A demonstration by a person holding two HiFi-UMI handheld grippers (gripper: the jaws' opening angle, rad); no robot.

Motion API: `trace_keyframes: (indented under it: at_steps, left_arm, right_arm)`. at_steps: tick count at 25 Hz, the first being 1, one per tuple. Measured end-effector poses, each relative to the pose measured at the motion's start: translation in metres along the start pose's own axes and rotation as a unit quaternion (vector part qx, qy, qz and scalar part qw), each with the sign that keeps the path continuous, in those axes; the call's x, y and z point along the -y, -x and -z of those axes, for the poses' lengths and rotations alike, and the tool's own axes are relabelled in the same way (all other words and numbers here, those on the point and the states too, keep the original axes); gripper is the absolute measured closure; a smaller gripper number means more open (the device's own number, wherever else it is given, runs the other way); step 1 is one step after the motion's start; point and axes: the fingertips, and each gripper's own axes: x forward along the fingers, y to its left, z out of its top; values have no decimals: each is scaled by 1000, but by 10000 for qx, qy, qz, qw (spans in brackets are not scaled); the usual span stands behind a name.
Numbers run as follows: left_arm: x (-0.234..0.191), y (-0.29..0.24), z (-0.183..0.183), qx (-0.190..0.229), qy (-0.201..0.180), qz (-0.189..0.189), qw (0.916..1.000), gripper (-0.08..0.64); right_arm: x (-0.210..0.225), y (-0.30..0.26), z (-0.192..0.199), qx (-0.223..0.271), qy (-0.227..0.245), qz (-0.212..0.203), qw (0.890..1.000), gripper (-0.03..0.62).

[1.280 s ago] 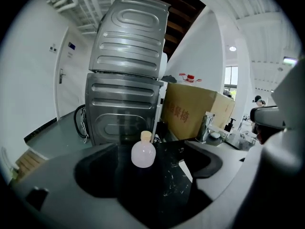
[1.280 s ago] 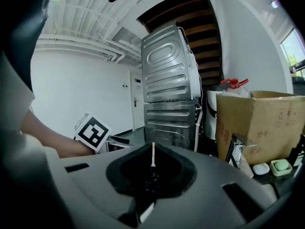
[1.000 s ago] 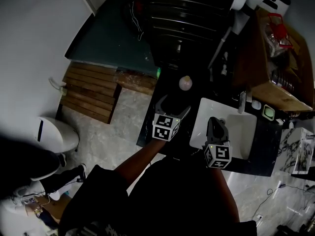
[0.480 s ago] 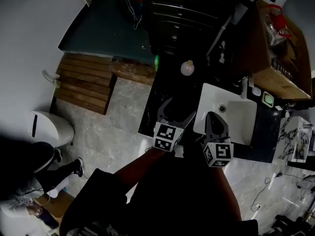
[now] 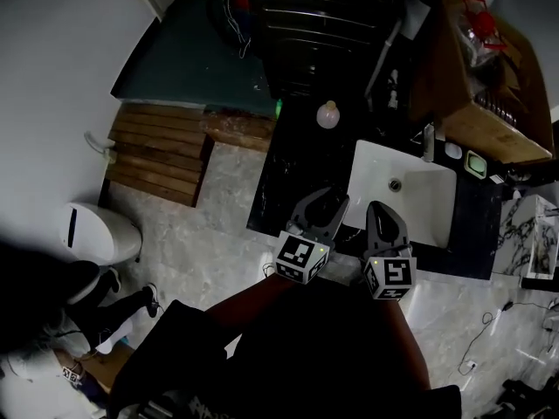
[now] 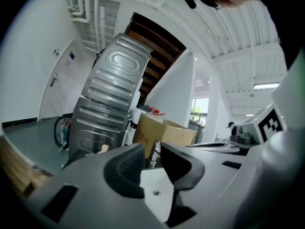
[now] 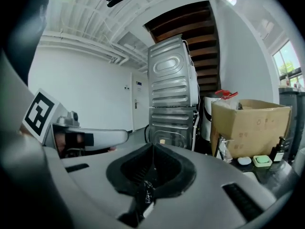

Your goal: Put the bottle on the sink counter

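Note:
A small pale, round-topped bottle stands on the dark sink counter, left of the white basin and far beyond both grippers. My left gripper hovers over the counter's front edge. Its jaws are closing, a narrow gap still shows between them, and nothing is in it; in the left gripper view the left gripper frames only open air. My right gripper sits at the basin's front left corner. In its own view the right gripper is shut and holds nothing.
A tall grey washer stack stands behind the counter. A cardboard box, a faucet and a green soap dish line the back right. A wooden pallet and a white bin lie on the floor at left.
The left gripper's jaws have narrowed from wide apart to a small gap. Both grippers have drawn back toward the counter's front edge, away from the bottle.

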Motion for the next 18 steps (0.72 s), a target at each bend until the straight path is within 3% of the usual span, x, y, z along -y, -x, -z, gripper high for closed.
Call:
trace_keyframes:
  at_steps: [1, 3, 6, 10, 15, 18]
  left_arm:
    - [14, -1, -3, 78, 9, 135, 9999, 477]
    - [37, -5, -5, 95, -61, 203, 9997, 497]
    - [66, -12, -1, -127, -274, -44, 9995, 532]
    - [111, -21, 3, -255, -314, -168, 9990, 543]
    - [171, -26, 4, -239, -695, -354, 9967, 541]
    - [210, -33, 17, -206, -503, -266, 9982, 543]
  right_arm:
    - [7, 9, -2, 49, -31, 12, 10000, 552]
    - [20, 29, -4, 132, -106, 43, 9998, 552]
    - [43, 59, -3, 153, -225, 124, 9996, 552]
    - [73, 95, -11, 282, -184, 290, 9990, 552]
    - [98, 147, -9, 377, -188, 141, 9990, 552]
    - [113, 172, -7, 463, -205, 53, 9987, 552]
